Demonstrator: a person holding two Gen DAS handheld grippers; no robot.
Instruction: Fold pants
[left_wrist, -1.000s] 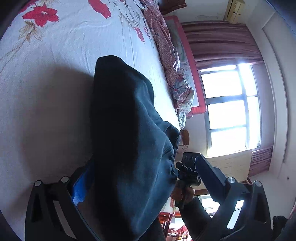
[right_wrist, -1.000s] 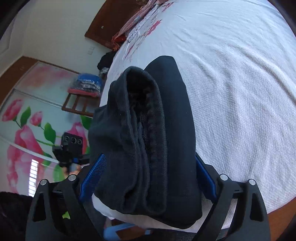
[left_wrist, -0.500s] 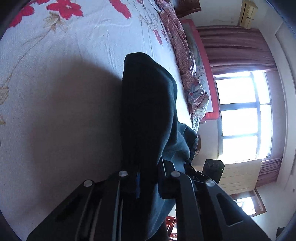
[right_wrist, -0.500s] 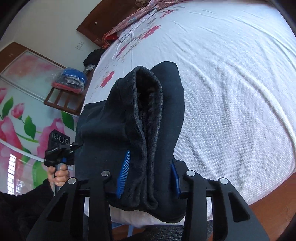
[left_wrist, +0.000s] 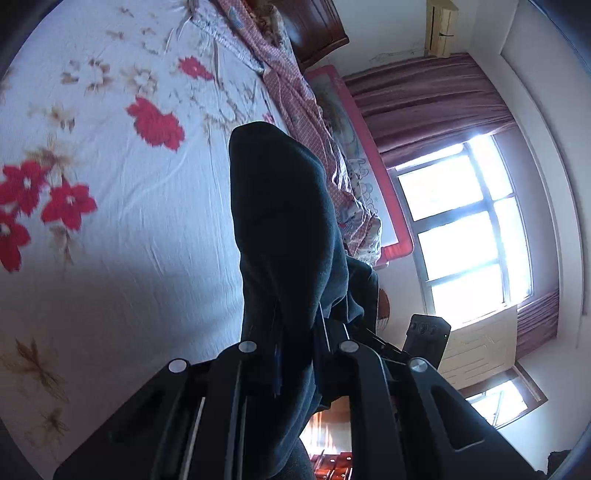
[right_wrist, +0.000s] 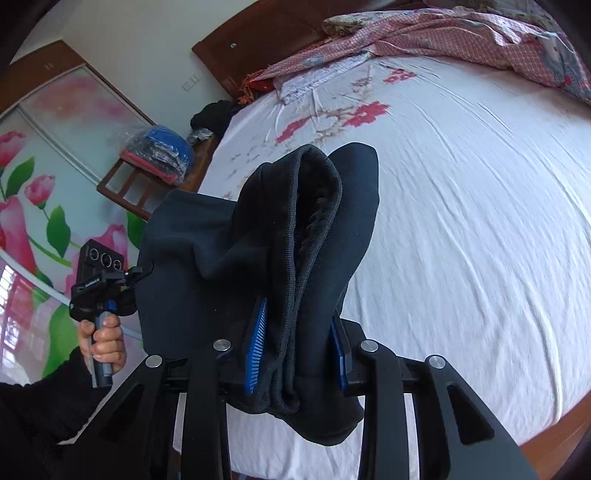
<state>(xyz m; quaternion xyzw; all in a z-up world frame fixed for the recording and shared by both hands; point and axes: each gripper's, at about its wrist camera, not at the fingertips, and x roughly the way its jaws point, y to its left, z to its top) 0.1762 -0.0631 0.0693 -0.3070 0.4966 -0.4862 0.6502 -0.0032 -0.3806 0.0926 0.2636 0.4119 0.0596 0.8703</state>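
Dark navy pants (left_wrist: 284, 229) hang bunched between both grippers above the white flowered bed sheet (left_wrist: 110, 206). My left gripper (left_wrist: 297, 354) is shut on one end of the pants; the cloth hides its fingertips. My right gripper (right_wrist: 299, 343) is shut on a thick folded bunch of the pants (right_wrist: 310, 229), with blue pads (right_wrist: 256, 347) showing on each side. The left gripper also shows in the right wrist view (right_wrist: 99, 284), held in a hand at the left, beside the hanging cloth.
The bed sheet (right_wrist: 461, 221) spreads out below and beyond the pants. A pink patterned quilt (right_wrist: 443, 37) lies crumpled at the head of the bed. A wooden rack with a bag of clothes (right_wrist: 162, 151) stands beside the bed. A bright window (left_wrist: 465, 229) is to the right.
Both grippers closed on the pants and lifted them up off the bed edge. The views tilted up, showing more of the bed and room.
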